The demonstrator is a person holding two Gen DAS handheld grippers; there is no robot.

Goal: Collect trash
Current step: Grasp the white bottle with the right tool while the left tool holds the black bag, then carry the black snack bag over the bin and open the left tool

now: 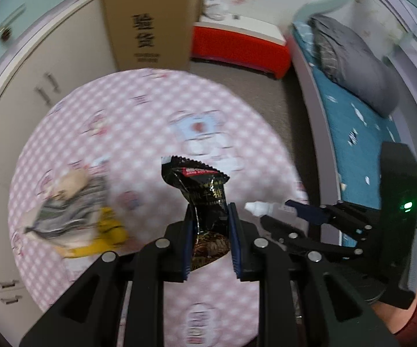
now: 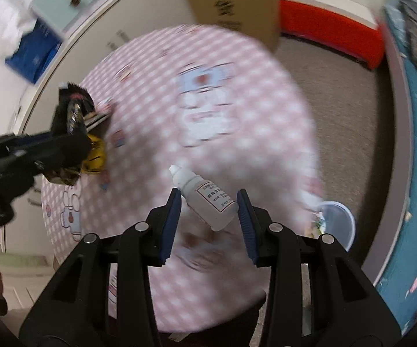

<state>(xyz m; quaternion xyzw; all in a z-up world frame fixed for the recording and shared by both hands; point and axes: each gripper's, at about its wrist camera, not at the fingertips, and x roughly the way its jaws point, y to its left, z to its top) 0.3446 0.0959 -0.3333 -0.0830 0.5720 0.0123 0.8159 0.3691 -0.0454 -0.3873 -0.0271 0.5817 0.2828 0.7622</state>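
Note:
A black snack wrapper point(image 1: 196, 185) stands up between the blue pads of my left gripper point(image 1: 209, 211), which is shut on it above the round table with the pink checked cloth point(image 1: 150, 115). My right gripper point(image 2: 209, 202) is shut on a small white dropper bottle point(image 2: 205, 196) that lies slantwise between its pads, nozzle pointing away. In the left wrist view the right gripper point(image 1: 274, 210) sits just to the right with the bottle point(image 1: 256, 207) poking out. In the right wrist view the left gripper point(image 2: 75, 141) comes in from the left with the wrapper point(image 2: 74, 107).
A crumpled grey striped wrapper point(image 1: 69, 202) and a yellow packet point(image 1: 110, 231) lie on the table's left part. A pale round bin point(image 2: 338, 225) stands on the floor at the table's right edge. Behind are a cardboard box point(image 1: 147, 20), a red chest point(image 1: 237, 46) and a blue bed point(image 1: 352, 133).

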